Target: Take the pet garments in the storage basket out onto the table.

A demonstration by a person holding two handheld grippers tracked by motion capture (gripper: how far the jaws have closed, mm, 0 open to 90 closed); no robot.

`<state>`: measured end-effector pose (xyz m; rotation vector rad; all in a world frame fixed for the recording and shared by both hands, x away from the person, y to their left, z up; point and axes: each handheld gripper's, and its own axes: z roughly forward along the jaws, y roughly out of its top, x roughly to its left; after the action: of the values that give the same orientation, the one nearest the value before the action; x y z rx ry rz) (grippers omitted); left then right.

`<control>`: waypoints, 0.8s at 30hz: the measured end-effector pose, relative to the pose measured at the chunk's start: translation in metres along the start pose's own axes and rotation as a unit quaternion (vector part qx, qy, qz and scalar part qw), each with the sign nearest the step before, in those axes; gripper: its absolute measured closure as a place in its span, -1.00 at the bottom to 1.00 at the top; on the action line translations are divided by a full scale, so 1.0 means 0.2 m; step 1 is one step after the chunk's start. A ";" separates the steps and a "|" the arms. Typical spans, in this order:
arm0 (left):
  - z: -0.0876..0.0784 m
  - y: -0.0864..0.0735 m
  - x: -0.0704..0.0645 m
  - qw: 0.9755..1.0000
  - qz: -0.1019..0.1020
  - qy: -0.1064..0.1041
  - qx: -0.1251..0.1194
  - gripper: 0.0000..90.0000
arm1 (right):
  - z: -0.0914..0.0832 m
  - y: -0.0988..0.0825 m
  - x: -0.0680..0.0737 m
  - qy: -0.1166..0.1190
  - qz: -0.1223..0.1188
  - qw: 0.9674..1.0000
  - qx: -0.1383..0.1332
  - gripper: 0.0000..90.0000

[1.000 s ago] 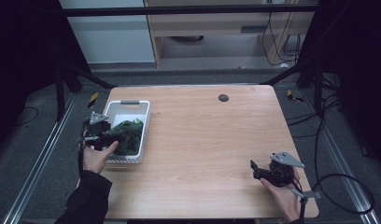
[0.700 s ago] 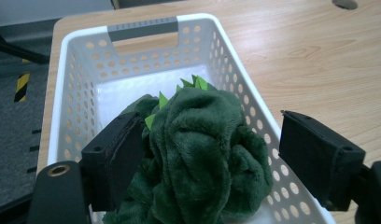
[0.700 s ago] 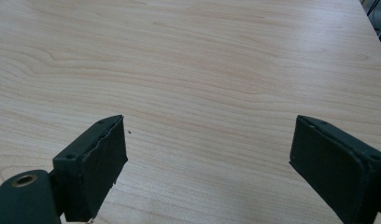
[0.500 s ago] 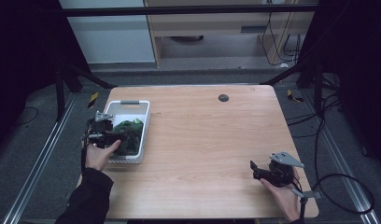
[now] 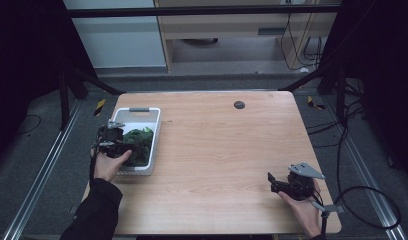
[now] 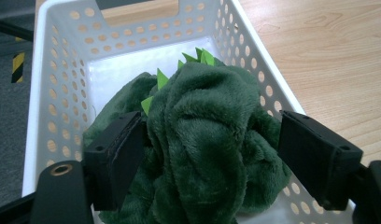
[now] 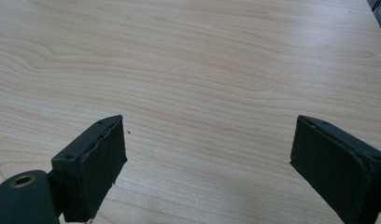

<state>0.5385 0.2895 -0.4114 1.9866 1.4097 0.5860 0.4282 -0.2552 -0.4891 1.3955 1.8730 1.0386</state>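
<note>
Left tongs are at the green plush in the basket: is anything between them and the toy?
Nothing visible. In the left gripper view the left tongs straddle the green plush toy inside the white basket, one jaw against its fur and the other just off it. No other item lies between.

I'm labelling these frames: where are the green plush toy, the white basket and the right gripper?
green plush toy (image 6: 202, 135), left gripper view, its bunched fur.
white basket (image 6: 62, 84), left gripper view, its perforated wall.
right gripper (image 7: 207, 158), right gripper view, midway between its jaws.
</note>
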 end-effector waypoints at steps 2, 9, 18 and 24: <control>0.01 0.00 0.00 1.000 0.000 0.002 0.004 -0.51 | 0.00 0.00 0.00 0.001 0.002 1.000 0.003 -0.77; 0.05 -0.01 0.01 1.000 0.001 0.001 0.021 -0.47 | 0.01 0.00 0.00 0.002 -0.001 1.000 0.005 -0.78; 0.10 -0.03 0.02 0.999 -0.001 0.003 0.036 -0.38 | 0.01 0.00 0.01 0.003 -0.006 1.000 0.010 -0.78; 0.12 -0.03 0.02 0.999 -0.001 0.007 0.045 -0.23 | 0.02 0.00 0.01 0.005 -0.005 1.000 0.012 -0.78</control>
<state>0.5517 0.2886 -0.4321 2.0532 1.4698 0.5451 0.4300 -0.2526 -0.4917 1.3966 1.9029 1.0230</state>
